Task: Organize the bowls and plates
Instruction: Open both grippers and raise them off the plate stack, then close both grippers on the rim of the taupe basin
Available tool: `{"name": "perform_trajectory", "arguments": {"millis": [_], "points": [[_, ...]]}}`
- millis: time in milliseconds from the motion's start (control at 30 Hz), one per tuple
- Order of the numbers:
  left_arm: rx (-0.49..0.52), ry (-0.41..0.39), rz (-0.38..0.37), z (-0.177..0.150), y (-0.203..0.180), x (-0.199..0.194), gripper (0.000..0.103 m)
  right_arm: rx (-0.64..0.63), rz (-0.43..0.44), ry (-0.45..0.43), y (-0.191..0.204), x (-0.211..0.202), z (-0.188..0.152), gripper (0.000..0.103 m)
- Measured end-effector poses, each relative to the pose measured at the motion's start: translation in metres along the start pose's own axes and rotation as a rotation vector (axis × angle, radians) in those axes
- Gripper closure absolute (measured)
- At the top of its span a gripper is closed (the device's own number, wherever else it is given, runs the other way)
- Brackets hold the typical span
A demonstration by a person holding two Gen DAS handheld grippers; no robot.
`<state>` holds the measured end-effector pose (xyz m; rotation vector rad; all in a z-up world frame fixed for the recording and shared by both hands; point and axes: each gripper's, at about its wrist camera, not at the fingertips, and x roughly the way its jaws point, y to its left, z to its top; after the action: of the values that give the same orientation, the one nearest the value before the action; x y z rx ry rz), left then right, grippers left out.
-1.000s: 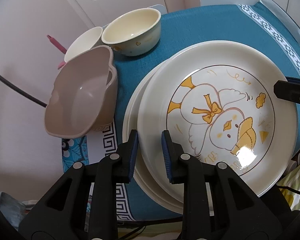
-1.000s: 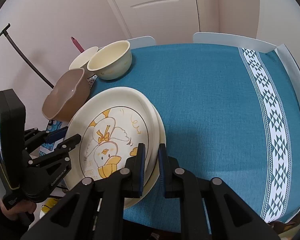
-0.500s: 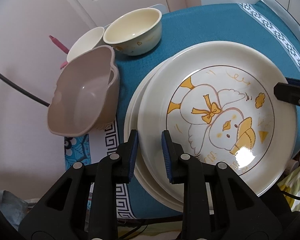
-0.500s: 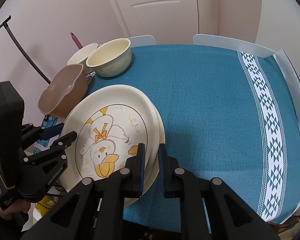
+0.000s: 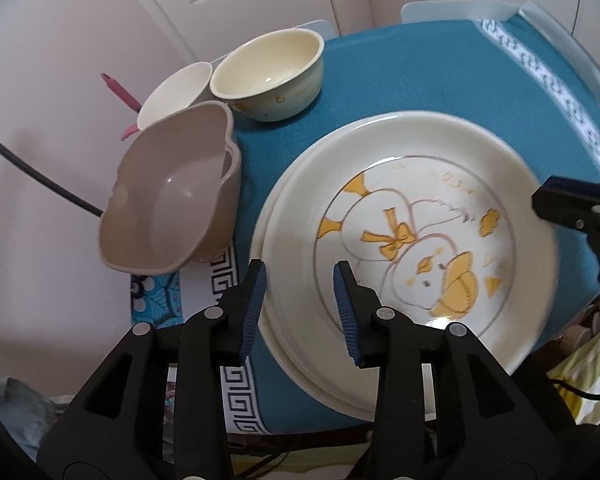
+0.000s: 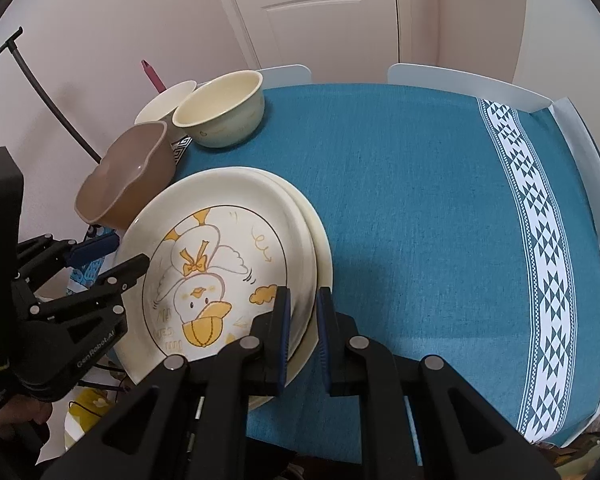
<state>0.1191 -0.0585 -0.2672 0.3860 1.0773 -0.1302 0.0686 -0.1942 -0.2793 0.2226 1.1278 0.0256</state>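
Both grippers sit at the duck plate (image 6: 220, 264): the right gripper (image 6: 303, 312) pinches its near rim, while the left gripper (image 5: 298, 304) has just been opening, its fingers spread clear of the opposite rim between them. Underneath lies a plain plate (image 6: 322, 248) on the blue tablecloth (image 6: 420, 200), with a brown bowl (image 5: 172, 200) and two cream bowls (image 5: 268, 72) beside.

White lettering "GenRobot.AI" runs along the black arm of the left gripper (image 6: 100, 254) at lower left of the right wrist view. Marks on the duck plate (image 6: 220, 264) are illegible.

Opposite steep close views; shared plates (image 5: 412, 240)
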Motion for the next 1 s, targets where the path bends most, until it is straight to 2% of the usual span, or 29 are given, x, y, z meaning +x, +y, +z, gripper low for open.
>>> {"name": "perform_trajectory", "arguments": {"millis": [167,200,233,300,367,400,433,467,500,567,633,733,867,933,1000], "points": [[-0.057,-0.036,-0.063,0.012,0.007,-0.031,0.07,-0.005,-0.003,-0.037,0.0,-0.019,0.005,0.091],[-0.074,-0.046,-0.075,0.014,0.009,-0.038,0.065,-0.01,0.002,-0.045,0.0,-0.024,0.008,0.091],[-0.099,-0.059,-0.085,0.017,0.012,-0.046,0.058,-0.014,0.007,-0.061,0.0,-0.03,0.012,0.091],[-0.15,-0.091,-0.086,0.022,0.021,-0.06,0.017,-0.021,0.049,-0.077,-0.003,-0.042,0.023,0.091],[-0.201,-0.133,-0.078,0.025,0.034,-0.077,0.004,-0.02,0.088,-0.089,-0.007,-0.052,0.037,0.088],[-0.219,-0.156,-0.081,0.026,0.042,-0.085,0.0,-0.017,0.104,-0.095,-0.008,-0.056,0.044,0.073],[-0.224,-0.165,-0.084,0.028,0.049,-0.088,0.0,-0.014,0.119,-0.102,-0.009,-0.059,0.049,0.035],[-0.228,-0.173,-0.085,0.03,0.057,-0.091,0.0,-0.012,0.141,-0.11,-0.008,-0.062,0.057,0.012],[-0.236,-0.186,-0.076,0.032,0.071,-0.092,0.0,-0.013,0.162,-0.114,-0.008,-0.064,0.062,0.0],[-0.251,-0.188,-0.063,0.035,0.093,-0.09,0.0,-0.026,0.195,-0.123,-0.004,-0.068,0.072,0.0],[-0.276,-0.179,-0.07,0.036,0.125,-0.084,0.0,-0.057,0.188,-0.085,0.005,-0.065,0.081,0.0],[-0.297,-0.178,-0.116,0.039,0.171,-0.067,0.0,-0.053,0.188,-0.109,0.027,-0.067,0.092,0.0],[-0.284,-0.104,-0.177,0.046,0.213,-0.02,0.002,-0.037,0.163,-0.115,0.064,-0.052,0.104,0.0],[-0.264,-0.058,-0.209,0.043,0.222,0.006,0.01,-0.027,0.165,-0.08,0.081,-0.033,0.109,0.0],[-0.253,-0.002,-0.247,0.04,0.228,0.032,0.027,0.001,0.163,-0.034,0.094,-0.006,0.111,0.0]]}}
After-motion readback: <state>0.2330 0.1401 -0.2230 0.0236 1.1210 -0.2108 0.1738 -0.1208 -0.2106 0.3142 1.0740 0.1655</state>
